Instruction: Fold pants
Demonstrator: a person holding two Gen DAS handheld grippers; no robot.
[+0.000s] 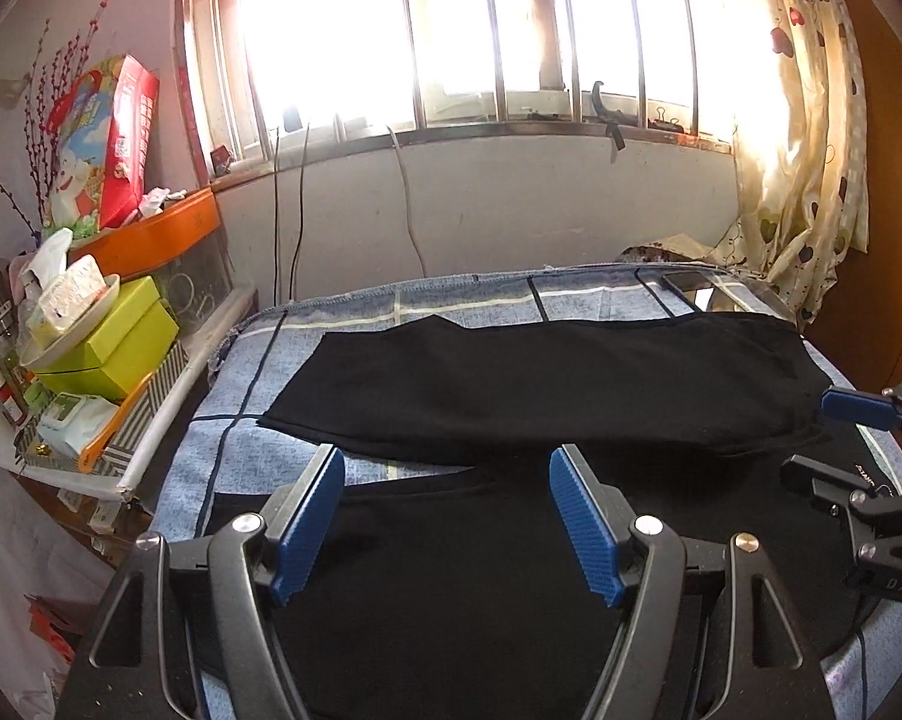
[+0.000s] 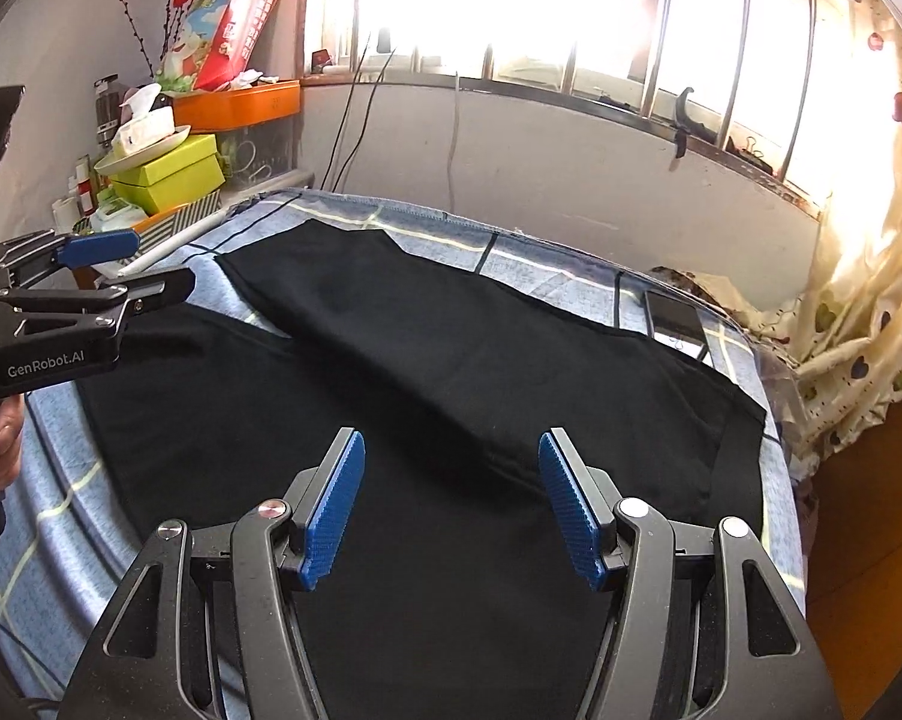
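Note:
Black pants lie spread flat on a blue checked cloth, both legs side by side; they also show in the right wrist view. My left gripper is open and empty, hovering over the near leg. My right gripper is open and empty above the pants, near the waist end. The right gripper shows at the right edge of the left wrist view. The left gripper shows at the left of the right wrist view, jaws apart.
A cluttered shelf with green boxes, a tissue pack and an orange bin stands left of the table. A phone lies at the far right of the cloth. A wall with a barred window is behind; a curtain hangs at right.

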